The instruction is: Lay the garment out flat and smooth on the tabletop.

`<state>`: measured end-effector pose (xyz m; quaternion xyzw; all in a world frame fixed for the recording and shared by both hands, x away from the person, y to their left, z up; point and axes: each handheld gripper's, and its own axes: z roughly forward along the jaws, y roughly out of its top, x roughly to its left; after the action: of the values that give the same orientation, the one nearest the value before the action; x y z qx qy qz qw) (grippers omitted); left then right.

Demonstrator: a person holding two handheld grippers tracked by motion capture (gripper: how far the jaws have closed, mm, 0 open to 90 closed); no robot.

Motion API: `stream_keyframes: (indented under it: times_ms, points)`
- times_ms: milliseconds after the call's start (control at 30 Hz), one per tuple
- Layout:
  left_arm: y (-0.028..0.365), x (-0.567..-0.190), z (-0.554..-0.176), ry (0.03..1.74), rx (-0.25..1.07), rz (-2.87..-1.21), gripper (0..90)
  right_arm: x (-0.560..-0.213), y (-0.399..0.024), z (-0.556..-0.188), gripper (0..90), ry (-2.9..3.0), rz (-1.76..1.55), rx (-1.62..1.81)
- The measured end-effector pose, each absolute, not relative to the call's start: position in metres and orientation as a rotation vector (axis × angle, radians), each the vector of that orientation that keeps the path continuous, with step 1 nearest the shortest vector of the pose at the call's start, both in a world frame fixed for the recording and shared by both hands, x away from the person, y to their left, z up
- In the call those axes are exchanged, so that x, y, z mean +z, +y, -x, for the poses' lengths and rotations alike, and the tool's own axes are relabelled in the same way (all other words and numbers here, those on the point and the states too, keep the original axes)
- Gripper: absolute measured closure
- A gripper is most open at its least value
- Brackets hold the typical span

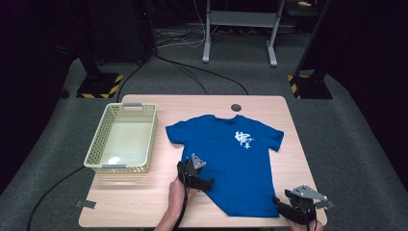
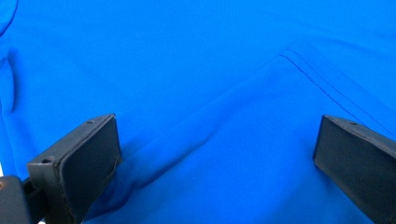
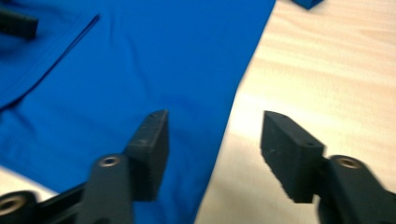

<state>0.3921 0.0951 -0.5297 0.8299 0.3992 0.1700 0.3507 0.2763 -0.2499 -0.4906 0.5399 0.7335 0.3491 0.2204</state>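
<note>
A blue T-shirt (image 1: 231,159) with a white print on its chest lies spread flat on the wooden table (image 1: 139,195), collar toward the far edge. My left gripper (image 1: 208,183) rests at the shirt's left side near the hem, jaws wide apart over the blue cloth (image 2: 187,70), with a soft fold running between them. My left gripper (image 2: 217,154) holds nothing. My right gripper (image 1: 280,204) sits at the shirt's near right corner. In the right gripper view my right gripper (image 3: 215,144) is open and straddles the shirt's side edge (image 3: 116,70), one jaw over cloth, one over bare table (image 3: 327,70).
An empty cream plastic basket (image 1: 96,151) stands on the table's left half. A round cable hole (image 1: 235,107) sits near the far edge. Cables, stand feet and hazard-striped bases are on the grey floor beyond the table. The left gripper's jaw (image 3: 16,25) appears far off in the right gripper view.
</note>
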Motion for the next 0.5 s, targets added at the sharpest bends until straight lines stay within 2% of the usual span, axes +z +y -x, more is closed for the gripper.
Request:
stream_keyframes:
  times_ms: [300, 500]
  points:
    - [0.096, -0.529, -0.393, 1.029, 0.436, -2.150, 0.2, -0.506, -0.253, -0.324, 15.0, 1.998, -1.519, 1.017]
    - [0.095, -0.528, -0.391, 1.020, 0.444, -2.132, 1.1, -0.517, -0.253, -0.346, 10.7, 1.994, -1.508, 0.959]
